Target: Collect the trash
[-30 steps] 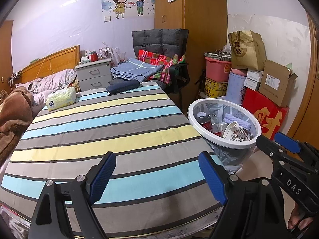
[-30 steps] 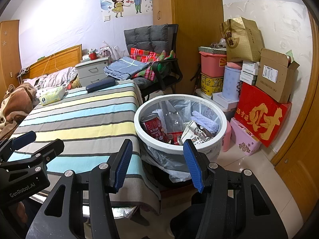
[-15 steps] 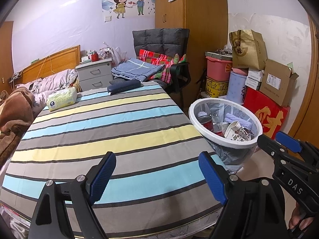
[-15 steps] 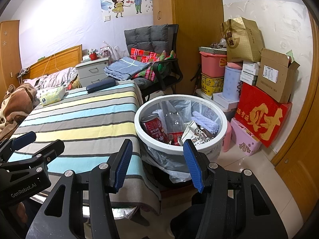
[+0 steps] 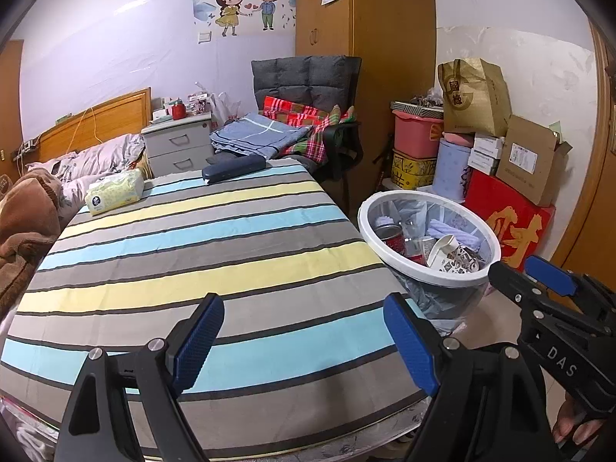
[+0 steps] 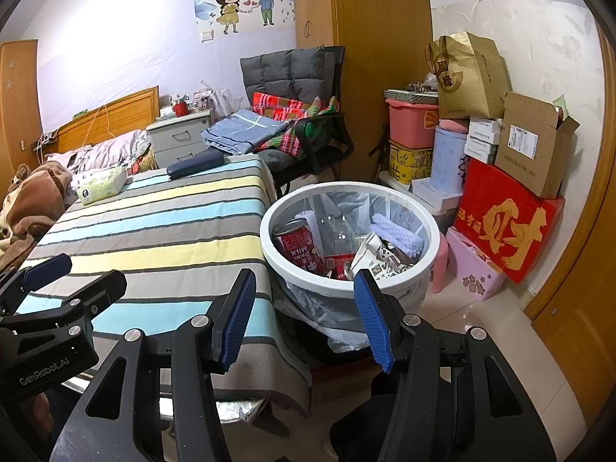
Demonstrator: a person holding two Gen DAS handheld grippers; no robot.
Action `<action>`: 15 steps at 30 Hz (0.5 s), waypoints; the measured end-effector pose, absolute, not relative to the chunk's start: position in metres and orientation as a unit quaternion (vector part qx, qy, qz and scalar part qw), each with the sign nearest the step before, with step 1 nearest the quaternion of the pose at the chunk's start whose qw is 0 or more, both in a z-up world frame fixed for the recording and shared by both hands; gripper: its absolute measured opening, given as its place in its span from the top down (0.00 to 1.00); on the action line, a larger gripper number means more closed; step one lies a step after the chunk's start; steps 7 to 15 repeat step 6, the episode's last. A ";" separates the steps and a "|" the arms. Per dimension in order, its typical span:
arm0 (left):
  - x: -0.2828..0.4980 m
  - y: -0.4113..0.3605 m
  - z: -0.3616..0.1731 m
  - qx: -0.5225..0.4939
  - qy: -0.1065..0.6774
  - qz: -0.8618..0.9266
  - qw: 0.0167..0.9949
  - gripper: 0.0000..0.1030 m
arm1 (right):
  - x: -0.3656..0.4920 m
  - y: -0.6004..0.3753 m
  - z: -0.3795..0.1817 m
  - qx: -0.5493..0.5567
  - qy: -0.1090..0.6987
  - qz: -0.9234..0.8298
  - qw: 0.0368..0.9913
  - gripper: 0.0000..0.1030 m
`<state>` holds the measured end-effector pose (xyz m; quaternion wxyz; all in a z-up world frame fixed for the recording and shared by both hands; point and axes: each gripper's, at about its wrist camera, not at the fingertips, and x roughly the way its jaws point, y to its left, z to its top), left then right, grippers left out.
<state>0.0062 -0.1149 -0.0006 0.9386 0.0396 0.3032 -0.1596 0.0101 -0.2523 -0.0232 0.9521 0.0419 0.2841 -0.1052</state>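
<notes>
Over the striped table point(image 5: 184, 254) your left gripper point(image 5: 304, 342) hovers with jaws spread, empty; your right gripper point(image 6: 304, 312) hangs equally released before the trash bin point(image 6: 385, 288) beside the table. Only the right view reveals the red can's point(image 6: 298, 244) label.

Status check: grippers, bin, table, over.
Left gripper open, empty. Right gripper open, empty. Trash bin holds can, cup. Tissue pack, dark case on table.

Striped table point(image 5: 215, 254) bare near both tools, tissue pack point(image 5: 114, 191), dark case point(image 5: 234, 168) far edge, bin point(image 6: 348, 288) alongside.
</notes>
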 end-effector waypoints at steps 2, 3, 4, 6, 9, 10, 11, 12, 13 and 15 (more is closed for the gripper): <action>0.006 -0.115 0.000 0.039 0.303 -0.159 0.939 0.18 | 0.010 -0.252 -0.023 0.042 0.284 -0.106 0.952 0.47; 0.006 -0.115 0.000 0.039 0.303 -0.160 0.939 0.18 | 0.010 -0.252 -0.023 0.043 0.284 -0.105 0.952 0.47; 0.006 -0.115 0.000 0.040 0.303 -0.159 0.939 0.18 | 0.011 -0.252 -0.023 0.042 0.284 -0.105 0.952 0.47; 0.006 -0.114 0.000 0.041 0.302 -0.159 0.939 0.18 | 0.010 -0.253 -0.024 0.042 0.284 -0.105 0.952 0.47; 0.006 -0.114 0.000 0.041 0.302 -0.159 0.939 0.18 | 0.010 -0.253 -0.024 0.042 0.284 -0.105 0.952 0.47; 0.006 -0.114 0.000 0.041 0.302 -0.159 0.939 0.18 | 0.010 -0.253 -0.024 0.042 0.284 -0.105 0.952 0.47; 0.006 -0.114 0.000 0.041 0.302 -0.159 0.939 0.18 | 0.010 -0.253 -0.024 0.042 0.284 -0.105 0.952 0.47; 0.006 -0.114 0.000 0.041 0.302 -0.159 0.939 0.18 | 0.010 -0.253 -0.024 0.042 0.284 -0.105 0.952 0.47; 0.006 -0.114 0.000 0.041 0.302 -0.159 0.939 0.18 | 0.010 -0.253 -0.024 0.042 0.284 -0.105 0.952 0.47; 0.006 -0.114 0.000 0.041 0.302 -0.159 0.939 0.18 | 0.010 -0.253 -0.024 0.042 0.284 -0.105 0.952 0.47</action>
